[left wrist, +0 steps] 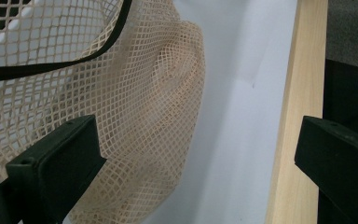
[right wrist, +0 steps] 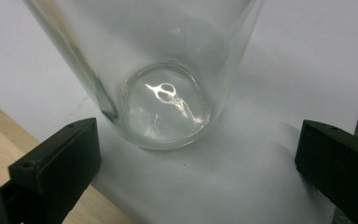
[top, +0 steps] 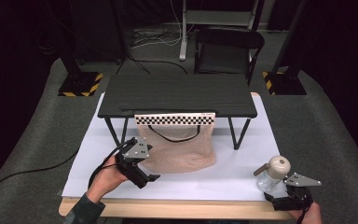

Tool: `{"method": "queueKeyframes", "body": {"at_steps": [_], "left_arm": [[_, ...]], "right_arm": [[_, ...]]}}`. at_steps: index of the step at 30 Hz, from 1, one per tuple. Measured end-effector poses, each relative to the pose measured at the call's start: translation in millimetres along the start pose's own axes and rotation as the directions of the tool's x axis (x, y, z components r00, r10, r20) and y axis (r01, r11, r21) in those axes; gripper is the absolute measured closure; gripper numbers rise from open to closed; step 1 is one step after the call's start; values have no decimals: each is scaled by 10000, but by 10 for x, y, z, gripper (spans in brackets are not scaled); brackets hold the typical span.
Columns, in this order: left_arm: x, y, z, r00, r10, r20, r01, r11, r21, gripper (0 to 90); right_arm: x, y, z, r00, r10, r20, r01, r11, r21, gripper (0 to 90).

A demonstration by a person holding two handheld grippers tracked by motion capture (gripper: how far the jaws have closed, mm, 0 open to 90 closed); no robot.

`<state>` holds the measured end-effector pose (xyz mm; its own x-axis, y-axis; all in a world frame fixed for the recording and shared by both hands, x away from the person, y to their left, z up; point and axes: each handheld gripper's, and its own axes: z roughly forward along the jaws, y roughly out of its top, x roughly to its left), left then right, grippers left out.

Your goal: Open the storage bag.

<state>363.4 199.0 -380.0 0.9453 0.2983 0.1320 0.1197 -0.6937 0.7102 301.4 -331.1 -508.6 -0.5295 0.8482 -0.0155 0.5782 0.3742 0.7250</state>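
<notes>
The mesh bag [top: 182,148] is a pale peachy beige, open diamond netting, with a black handle strap [top: 175,135] looped across it. Above it there's a black-and-white checkered strip [top: 175,119] on the edge of the dark charcoal little table [top: 177,93]. Everything sits on a white sheet [top: 242,172] over a light wood tabletop [left wrist: 298,116]. The bottle [top: 269,177] is clear glass with a cream, maybe off-white, top. Both the left gripper [top: 142,175] and right gripper [top: 279,201] are black with grey plates.
</notes>
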Motion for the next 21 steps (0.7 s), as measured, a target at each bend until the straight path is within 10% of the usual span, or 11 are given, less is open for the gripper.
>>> {"method": "queueKeyframes", "body": {"at_steps": [21], "left_arm": [[-3,222,90,9961,862,211,-860,9963,-68,0]], "right_arm": [[-6,1,2,10000,-16,-33,16,10000,5,0]]}}
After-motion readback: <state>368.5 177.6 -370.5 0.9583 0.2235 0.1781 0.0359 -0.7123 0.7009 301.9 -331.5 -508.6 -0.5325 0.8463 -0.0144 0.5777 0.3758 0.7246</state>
